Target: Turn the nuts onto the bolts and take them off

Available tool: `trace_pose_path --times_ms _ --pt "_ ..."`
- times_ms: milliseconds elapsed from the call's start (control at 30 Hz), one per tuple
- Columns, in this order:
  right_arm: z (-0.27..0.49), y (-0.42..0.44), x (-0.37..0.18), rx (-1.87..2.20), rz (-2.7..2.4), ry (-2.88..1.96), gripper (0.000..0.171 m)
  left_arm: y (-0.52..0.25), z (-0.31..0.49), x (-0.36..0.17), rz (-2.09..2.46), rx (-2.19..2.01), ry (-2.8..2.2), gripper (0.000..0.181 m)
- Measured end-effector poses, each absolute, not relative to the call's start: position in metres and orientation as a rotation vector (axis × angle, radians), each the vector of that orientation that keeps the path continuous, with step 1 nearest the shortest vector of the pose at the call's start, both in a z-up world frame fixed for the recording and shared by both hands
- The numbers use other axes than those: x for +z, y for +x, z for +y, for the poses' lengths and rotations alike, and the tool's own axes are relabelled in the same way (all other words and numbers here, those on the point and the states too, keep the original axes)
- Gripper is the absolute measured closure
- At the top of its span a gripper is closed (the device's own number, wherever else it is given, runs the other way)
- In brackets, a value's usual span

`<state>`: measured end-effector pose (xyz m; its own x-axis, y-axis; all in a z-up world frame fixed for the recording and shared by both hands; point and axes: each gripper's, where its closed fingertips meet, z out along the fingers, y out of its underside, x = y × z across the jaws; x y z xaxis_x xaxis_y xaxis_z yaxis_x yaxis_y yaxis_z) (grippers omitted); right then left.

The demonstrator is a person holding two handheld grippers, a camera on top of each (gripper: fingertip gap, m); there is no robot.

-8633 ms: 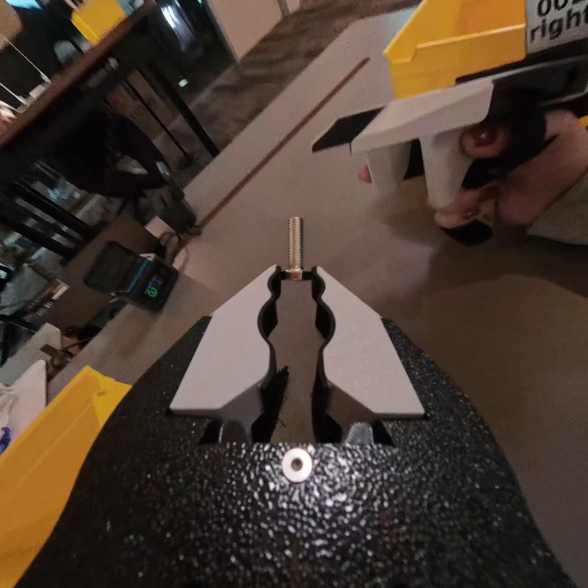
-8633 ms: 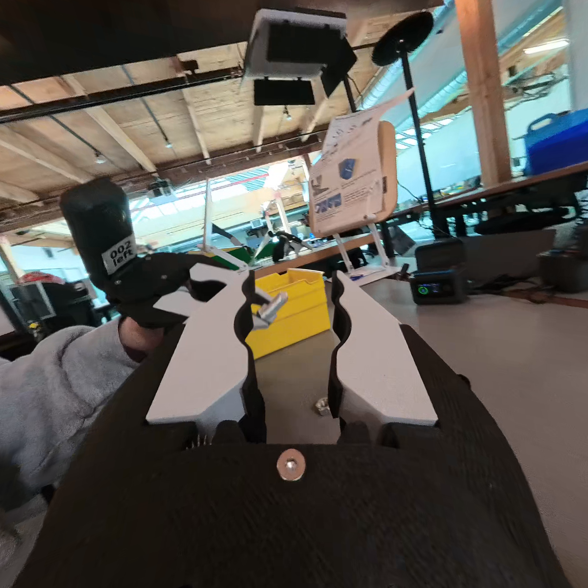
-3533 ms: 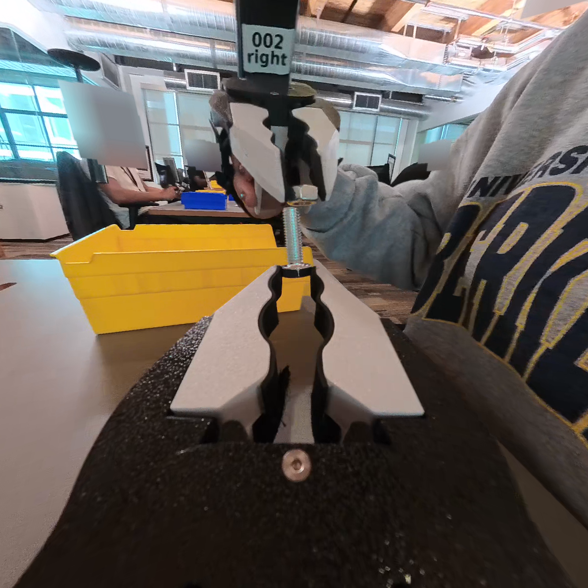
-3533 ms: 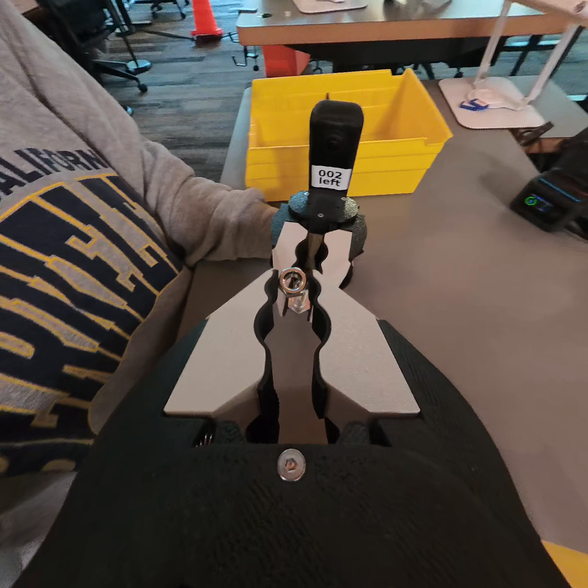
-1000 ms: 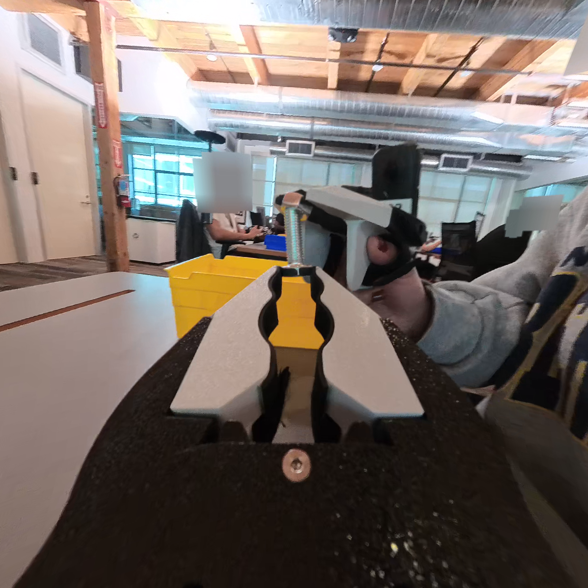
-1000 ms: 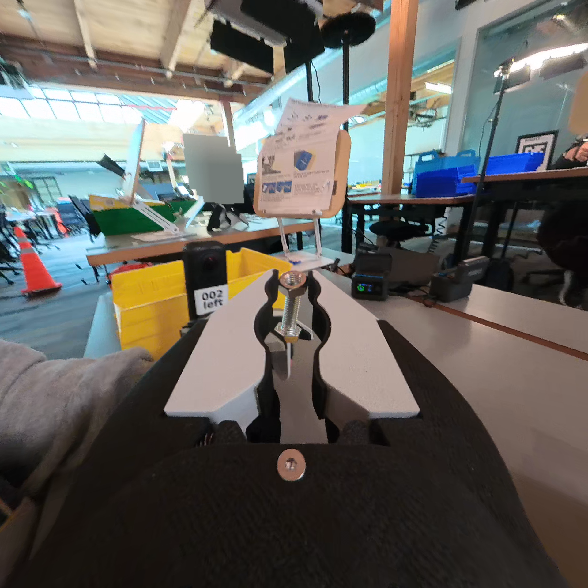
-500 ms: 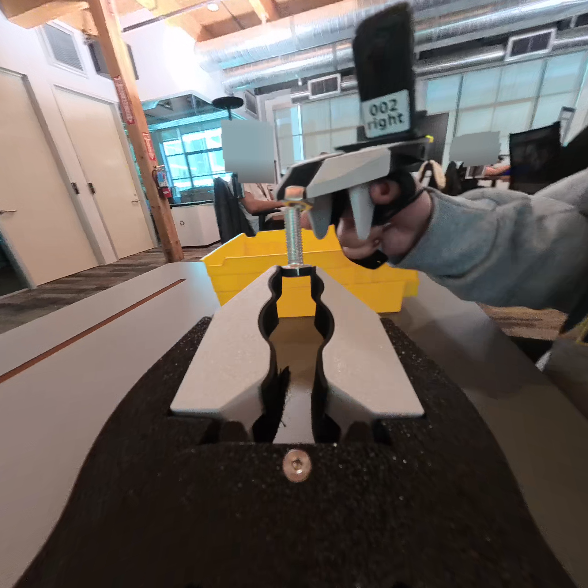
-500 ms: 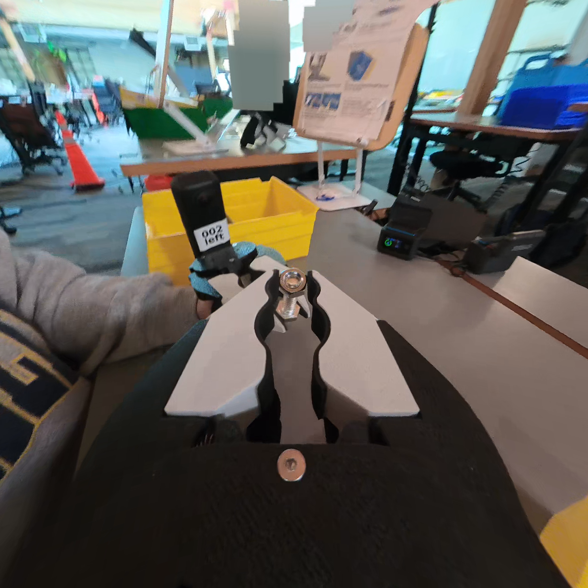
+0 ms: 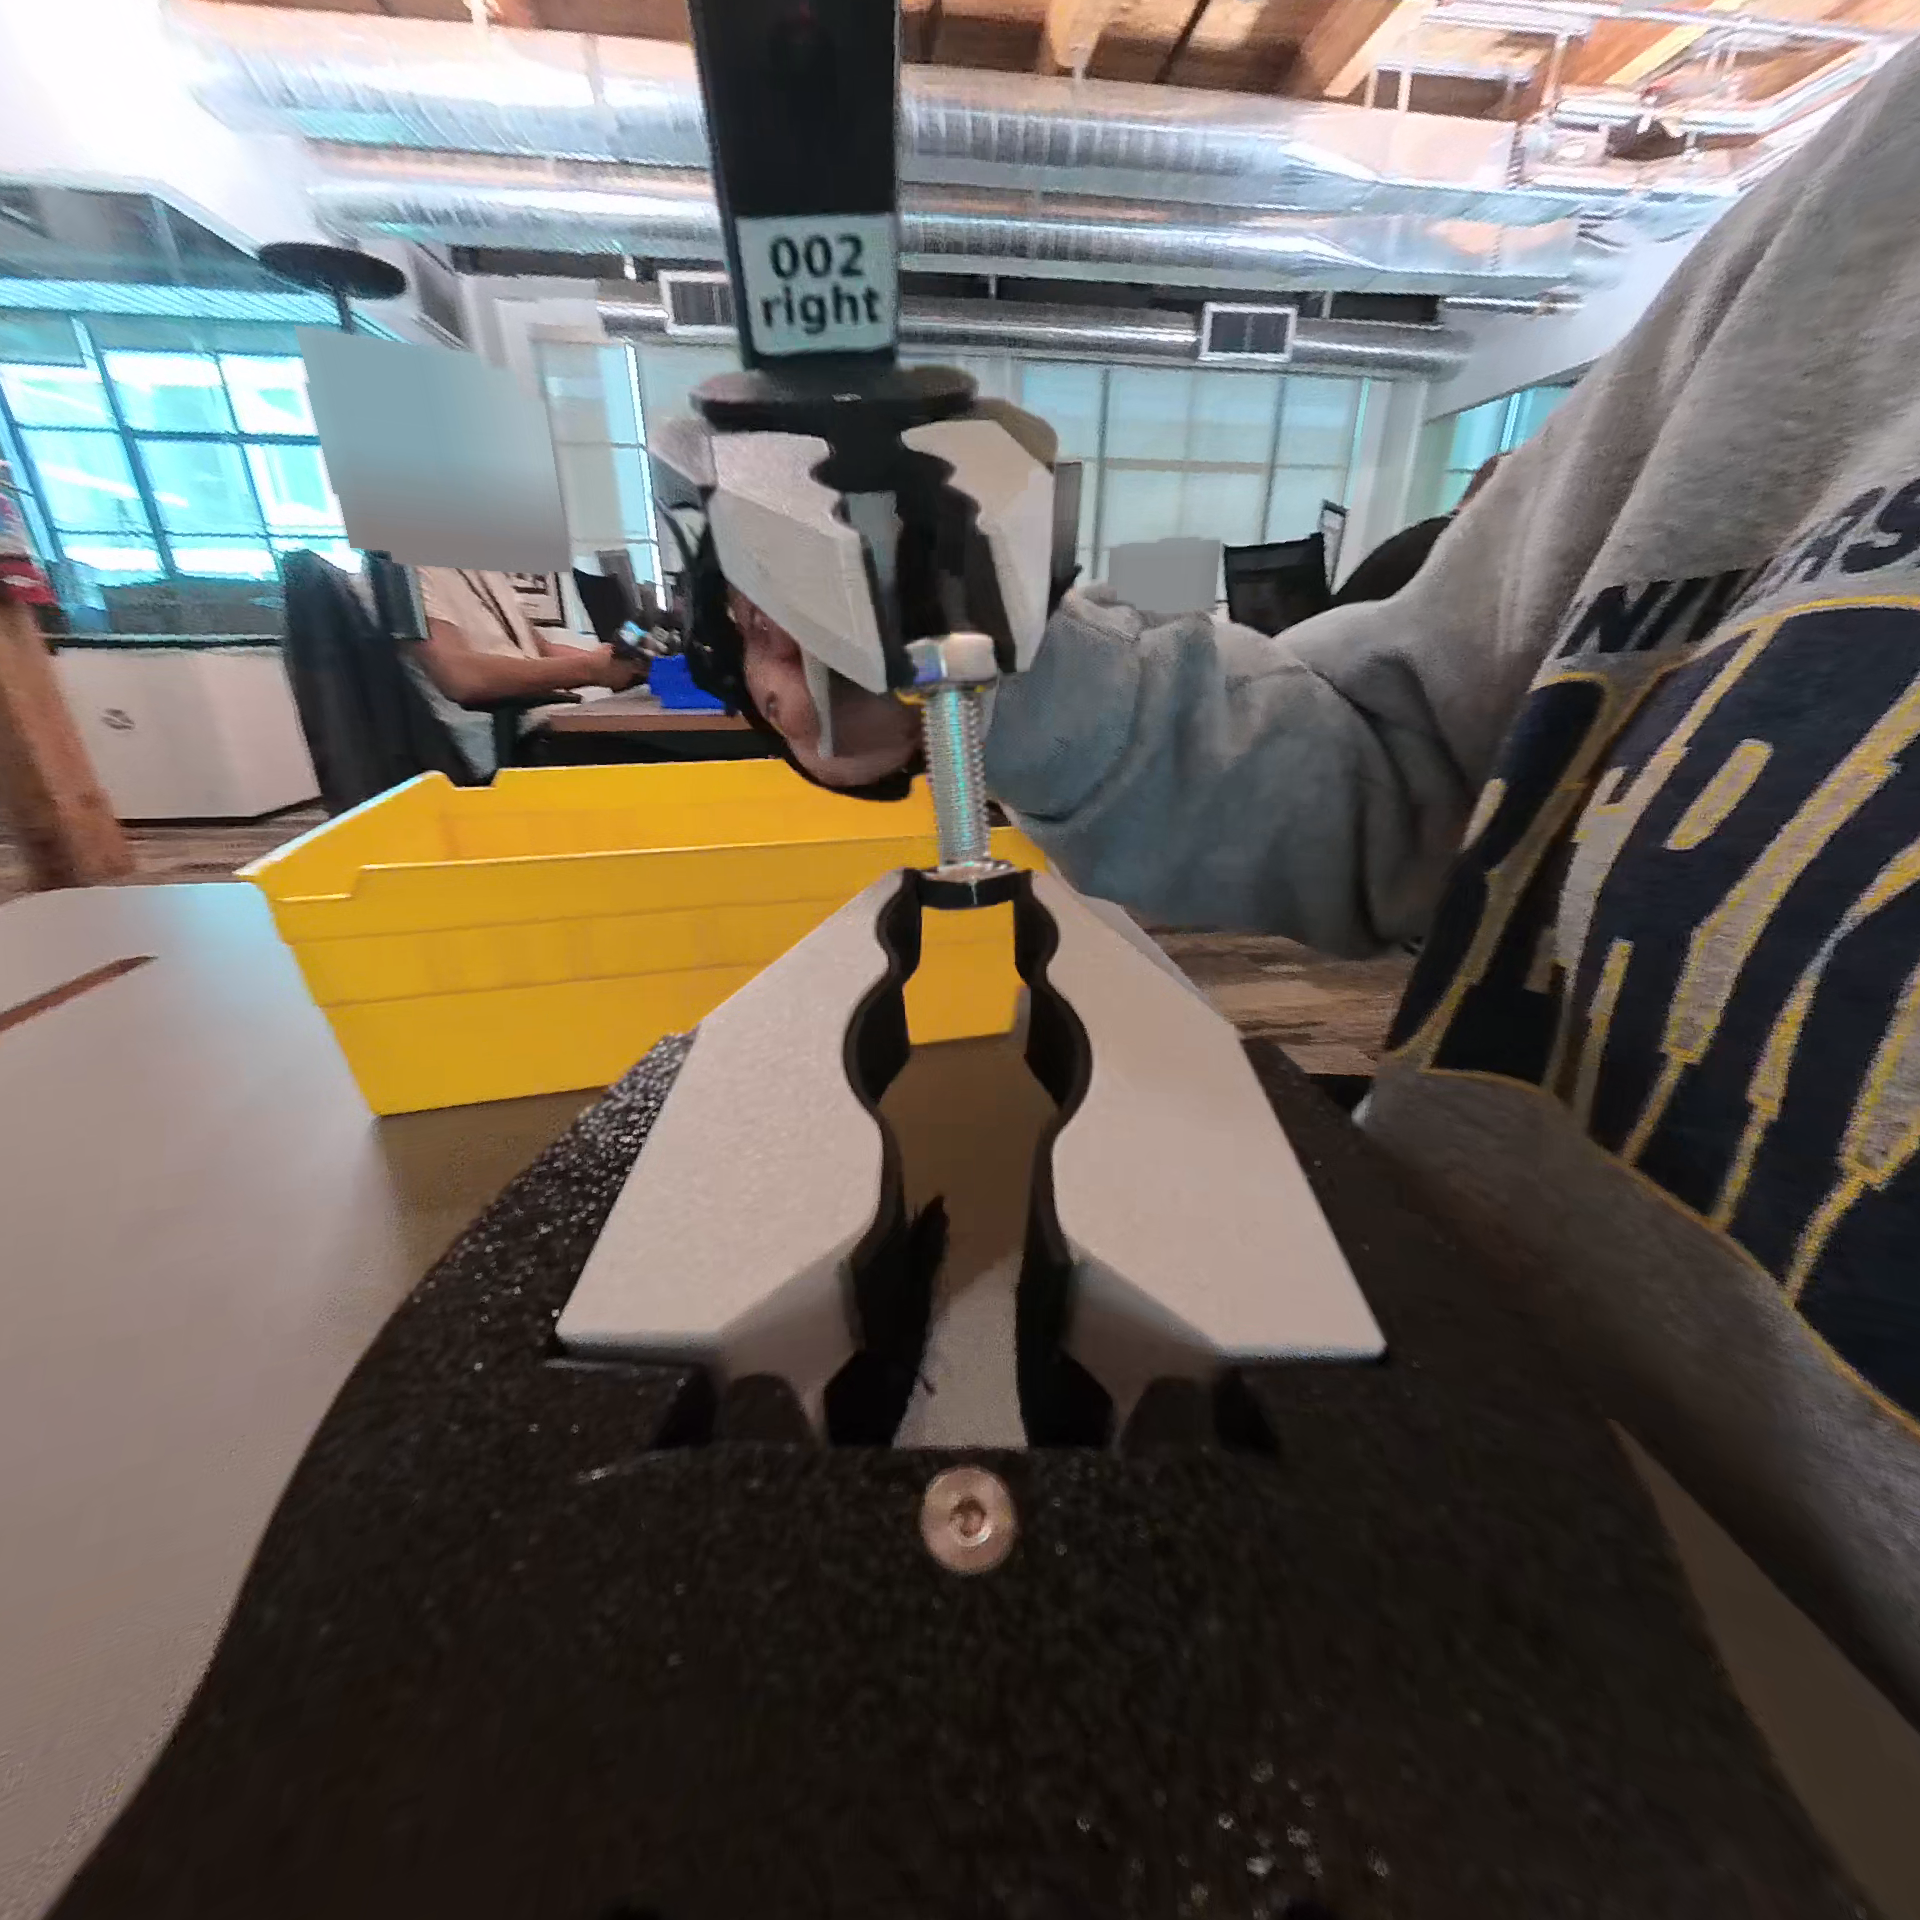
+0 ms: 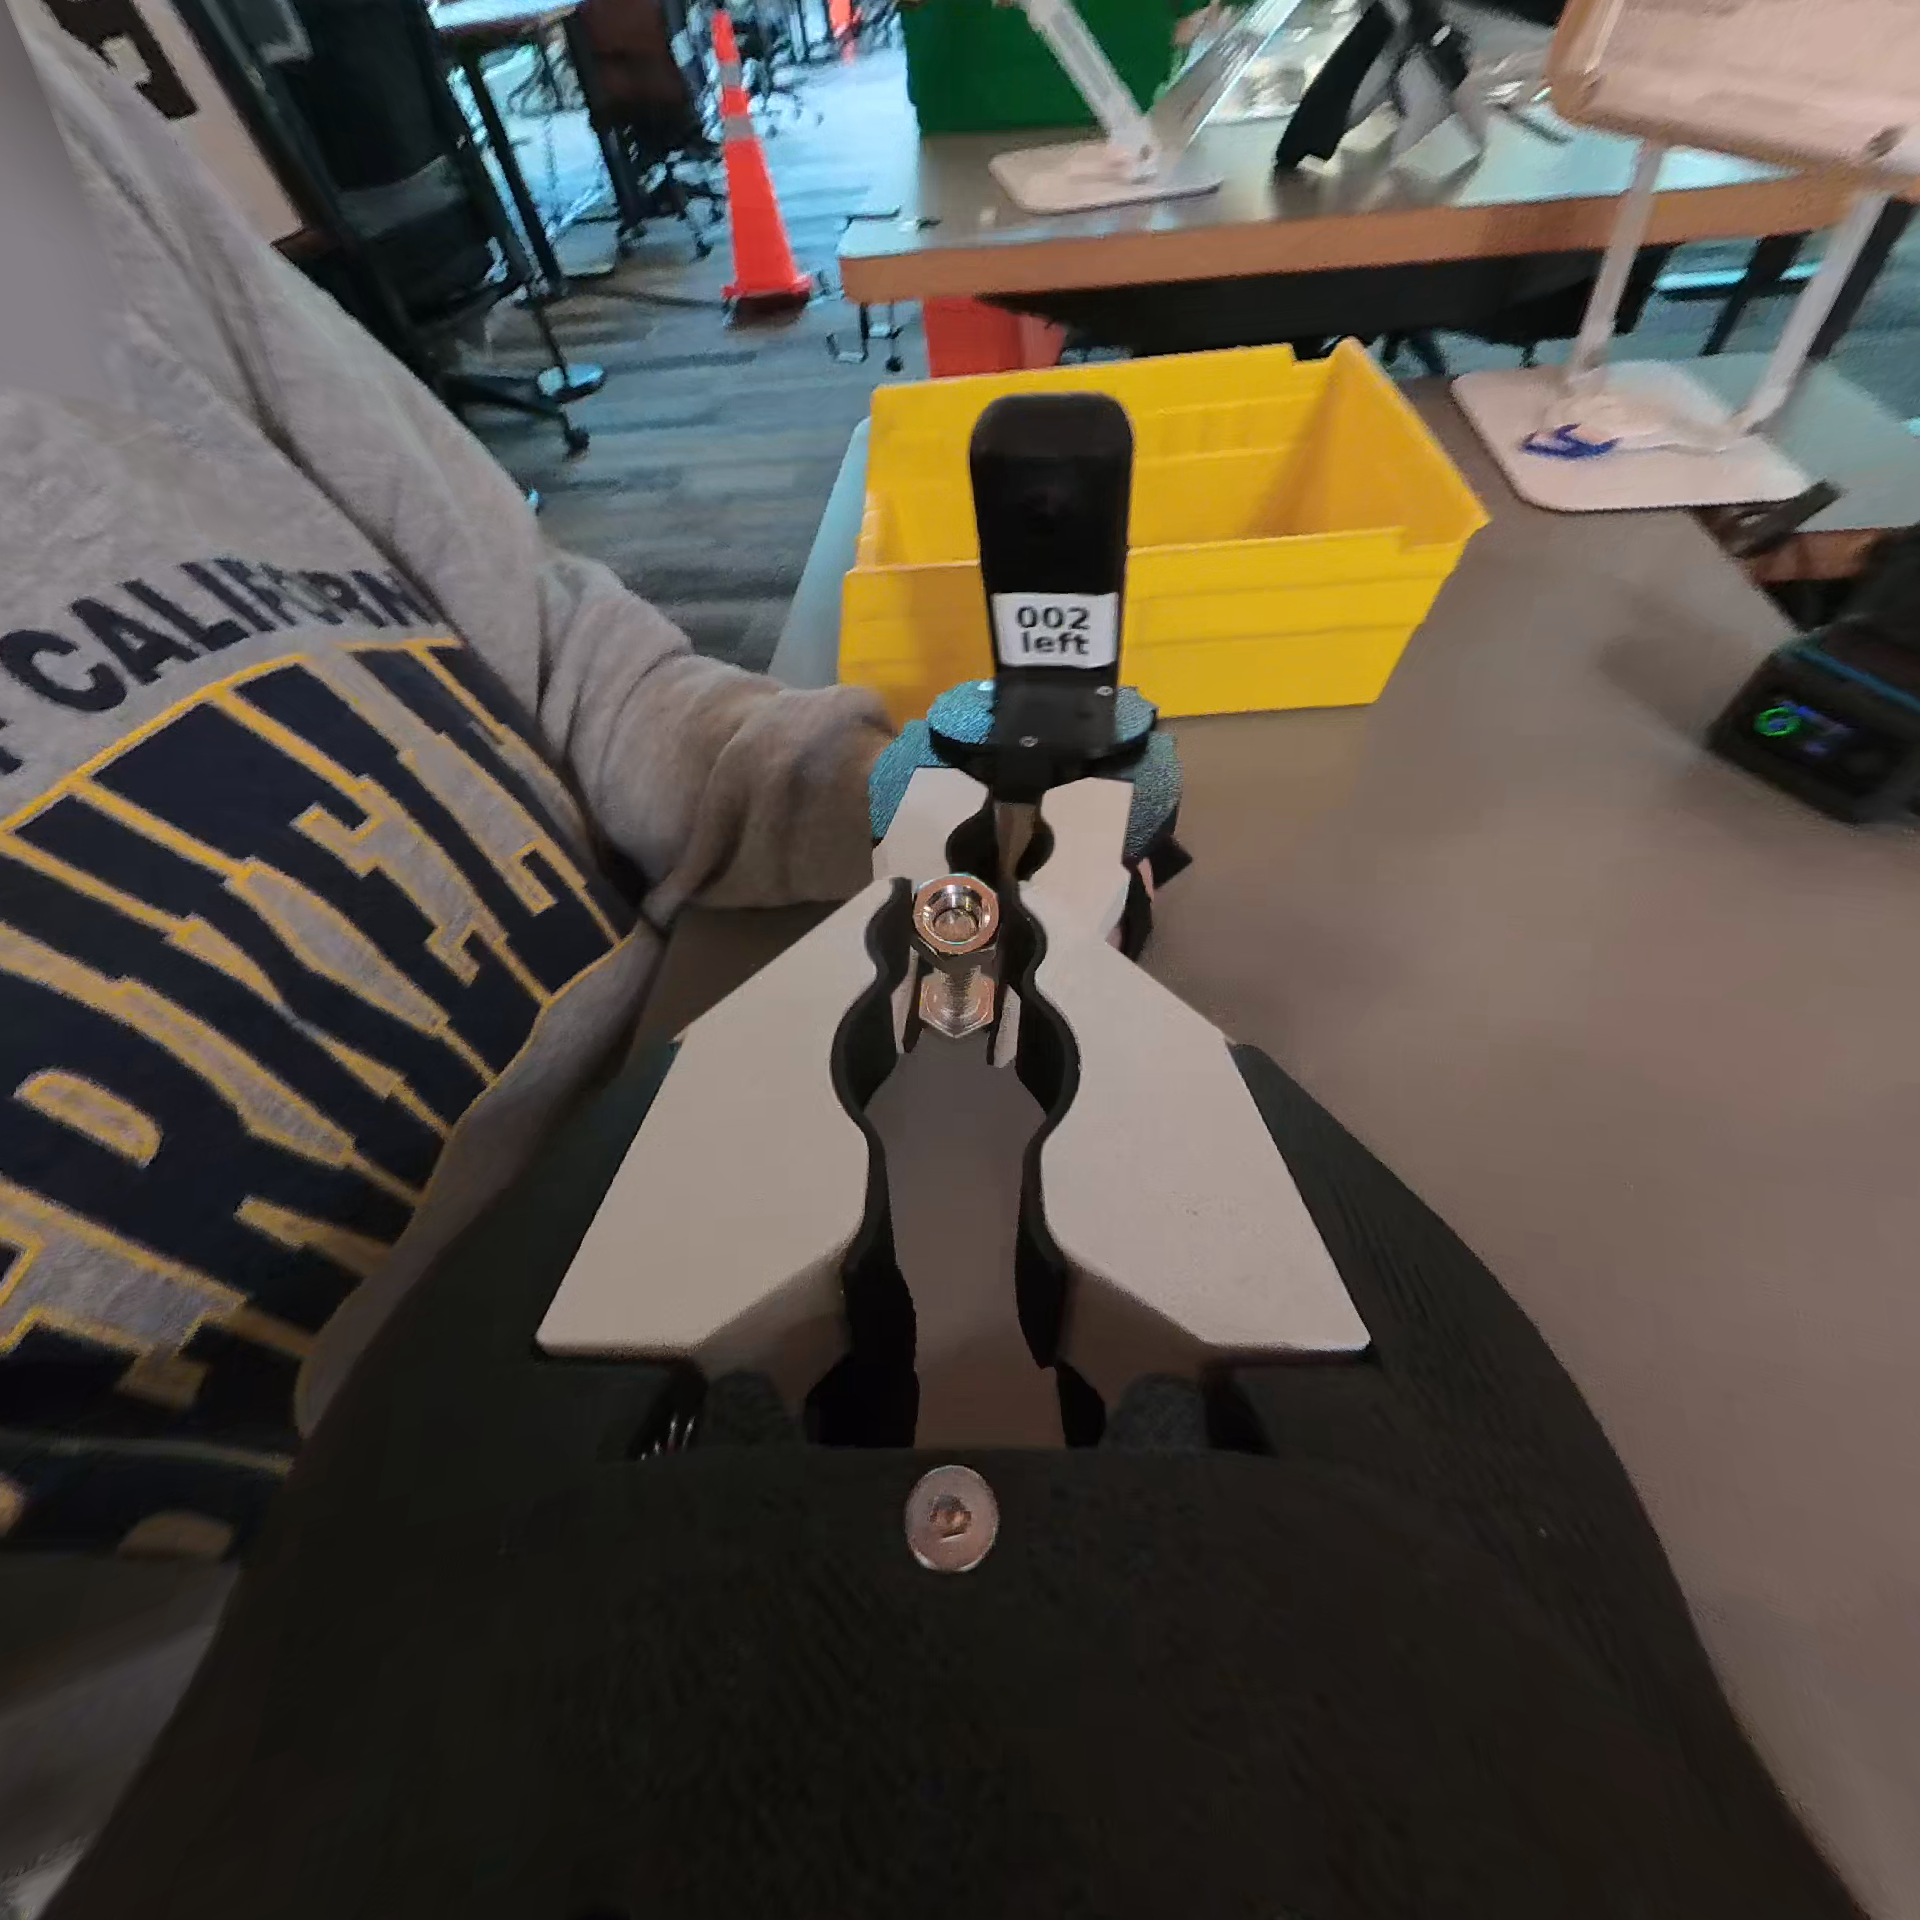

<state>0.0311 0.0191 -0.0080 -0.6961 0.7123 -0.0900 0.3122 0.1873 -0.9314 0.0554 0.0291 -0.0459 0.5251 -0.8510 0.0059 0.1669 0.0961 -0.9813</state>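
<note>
Two hand-held grippers met above the desk [image 9: 156, 1195]: the left hand-held gripper [image 9: 966, 894] was clamped on the bolt [image 9: 961, 769] head, the right hand-held gripper [image 10: 954, 920] on the nut [image 10: 954, 916] at the thread's tip. Threading seemed in hand; next, probably a regrip and another turn.

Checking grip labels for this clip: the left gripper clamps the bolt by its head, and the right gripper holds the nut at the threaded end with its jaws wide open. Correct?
Not quite. In the right wrist view the right gripper is shut on the nut, not wide open. The rest stands: the left gripper clamps the bolt by its head.
</note>
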Motion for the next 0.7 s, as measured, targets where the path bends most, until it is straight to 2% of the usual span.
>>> trace_pose_path --times_ms 133,500,700 --pt "0.025 0.029 -0.009 1.453 -2.109 -1.010 0.155 0.054 0.034 -0.047 0.657 -0.850 -1.264 0.166" --pt "0.053 -0.004 -0.022 1.162 -1.663 -1.415 0.155 0.028 0.067 -0.061 0.495 -0.539 -1.379 0.166" --pt "0.052 0.008 -0.030 0.979 -1.806 -1.348 0.155 0.031 0.068 -0.070 0.581 -0.451 -1.426 0.166"
